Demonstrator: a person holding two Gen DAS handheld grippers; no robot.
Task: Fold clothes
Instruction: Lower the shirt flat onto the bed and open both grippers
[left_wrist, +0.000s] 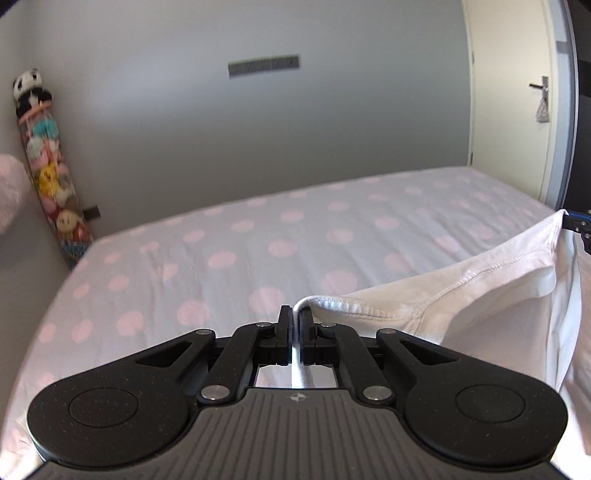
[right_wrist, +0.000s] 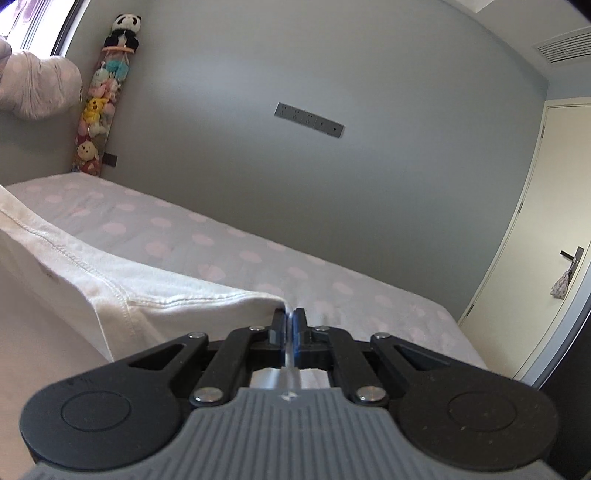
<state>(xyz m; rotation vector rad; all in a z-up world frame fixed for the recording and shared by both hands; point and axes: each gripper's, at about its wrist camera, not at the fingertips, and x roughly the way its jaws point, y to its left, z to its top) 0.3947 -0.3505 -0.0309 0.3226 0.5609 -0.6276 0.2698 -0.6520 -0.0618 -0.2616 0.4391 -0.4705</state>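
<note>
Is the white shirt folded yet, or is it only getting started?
Only getting started. Done: the left claw and the right claw have each pinched a stitched edge of the white shirt. In hand: the shirt hangs stretched between them, lifted above the spotted bed. Left: no fold shows yet, so it has to be laid flat and folded.

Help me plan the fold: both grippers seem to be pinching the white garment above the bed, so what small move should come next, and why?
Probably lower both together toward the spotted bed sheet. The left gripper and right gripper are each shut on an edge of the white garment, which hangs stretched between them above the bed, so laying it flat gives a surface to fold on.
</note>
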